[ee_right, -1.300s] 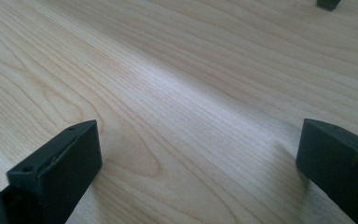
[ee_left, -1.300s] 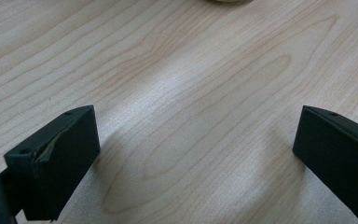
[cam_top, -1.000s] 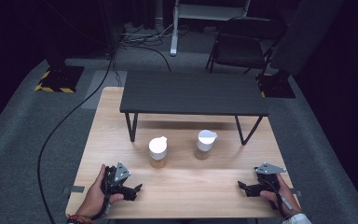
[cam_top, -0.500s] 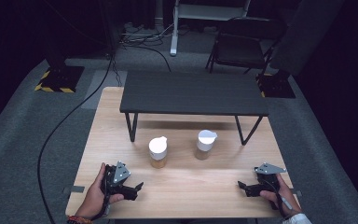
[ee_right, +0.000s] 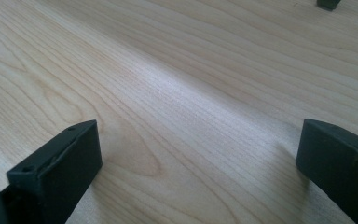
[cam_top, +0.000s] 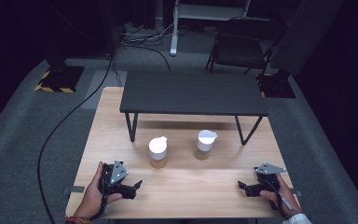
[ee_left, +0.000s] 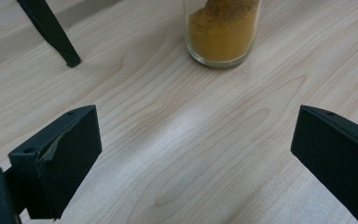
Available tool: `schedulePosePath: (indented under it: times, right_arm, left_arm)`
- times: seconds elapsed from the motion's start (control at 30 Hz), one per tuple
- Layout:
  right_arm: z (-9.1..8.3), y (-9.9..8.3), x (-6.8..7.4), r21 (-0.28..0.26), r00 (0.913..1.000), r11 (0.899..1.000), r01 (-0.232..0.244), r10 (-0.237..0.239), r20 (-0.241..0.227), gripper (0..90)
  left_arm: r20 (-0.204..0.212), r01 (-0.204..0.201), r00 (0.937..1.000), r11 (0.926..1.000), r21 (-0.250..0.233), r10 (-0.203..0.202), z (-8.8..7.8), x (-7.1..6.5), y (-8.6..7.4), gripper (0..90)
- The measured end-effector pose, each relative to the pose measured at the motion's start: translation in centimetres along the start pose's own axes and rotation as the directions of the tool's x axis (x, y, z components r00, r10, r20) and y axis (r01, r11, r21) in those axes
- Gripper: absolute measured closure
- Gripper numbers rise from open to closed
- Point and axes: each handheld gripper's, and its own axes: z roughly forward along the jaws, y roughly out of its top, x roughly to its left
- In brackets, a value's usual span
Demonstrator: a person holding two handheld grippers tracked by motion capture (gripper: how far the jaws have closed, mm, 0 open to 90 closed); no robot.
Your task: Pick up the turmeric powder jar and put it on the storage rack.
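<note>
Standing mid-desk ahead of your left tongs (cam_top: 139, 183), the left spice jar (cam_top: 158, 152) waited untouched beside its twin (cam_top: 205, 144). Both tongs, the right tongs (cam_top: 240, 186) included, gaped wide near the front corners. Judging the reach just starting, you next needed to straddle that jar squarely.

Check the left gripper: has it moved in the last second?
No. In the high view the left gripper sits at the same spot near the table's front edge, below and left of the left jar, jaws open.
</note>
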Motion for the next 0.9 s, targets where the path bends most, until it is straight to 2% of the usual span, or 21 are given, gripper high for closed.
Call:
schedulePosePath:
  times: [0.47,0.9]
  right_arm:
    - [0.0,0.0,0.0,0.000,1.0000,1.000,0.000,0.000,0.000,0.0]
    - [0.0,0.0,0.0,0.000,1.0000,1.000,0.000,0.000,0.000,0.0]
  left_arm:
    - [0.000,0.004,1.0000,0.9985,-0.055,-0.004,-1.1,-0.2,-0.1,1.3]
    - [0.019,0.005,0.9998,0.9983,-0.059,-0.004,-1.1,0.0,-0.2,1.3]
